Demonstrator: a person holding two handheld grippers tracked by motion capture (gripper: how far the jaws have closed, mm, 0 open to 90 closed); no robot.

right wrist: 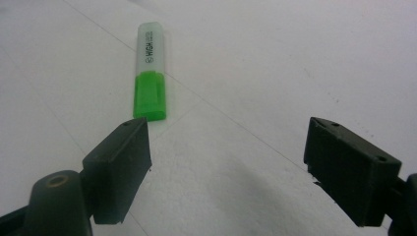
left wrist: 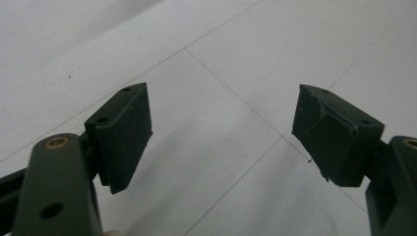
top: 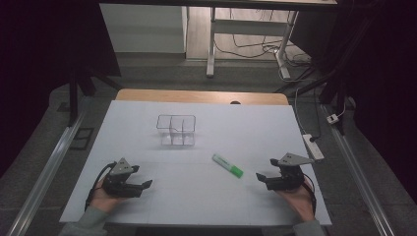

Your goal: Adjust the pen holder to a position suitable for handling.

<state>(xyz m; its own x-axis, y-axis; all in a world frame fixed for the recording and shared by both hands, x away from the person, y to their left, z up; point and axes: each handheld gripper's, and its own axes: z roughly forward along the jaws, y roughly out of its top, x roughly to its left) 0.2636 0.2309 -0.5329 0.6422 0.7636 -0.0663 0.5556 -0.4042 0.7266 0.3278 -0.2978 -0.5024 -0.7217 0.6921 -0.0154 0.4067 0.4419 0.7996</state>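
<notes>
Dim room w/ cables on the floor and desk legs at 12 o'clock is seen beyond a wooden table [top: 201, 96] covered by a white sheet [top: 206, 196]. A clear plastic organiser [top: 176, 131] w/ several compartments stands upright on the sheet, at approx. 11 o'clock from the sheet's centre, and nothing can be seen inside it. A green highlighter [top: 227, 165] is lying flat on the sheet, at approx. 4 o'clock from the organiser and well apart from it, cap end toward 4 o'clock. The left gripper [top: 146, 185] is held low over the sheet at 8 o'clock; in the left gripper view its jaws are spread wide w/ bare sheet between the pads [left wrist: 127, 132], nothing gripped. The right gripper [top: 260, 177] is held at 4 o'clock of the sheet, jaws pointed toward the highlighter, near it but not touching. In the right gripper view its jaws are likewise spread wide and empty, and the highlighter [right wrist: 150, 73] is seen ahead at approx. 11 o'clock, its green cap end just beyond the left pad. Progress, as judged: work is at the very start; nothing has been picked up or placed yet. Probably left to do: highlighter to be approached and gripped by the right gripper, lifted, carried toward 11 o'clock, and set into one compartment of the organiser.
</notes>
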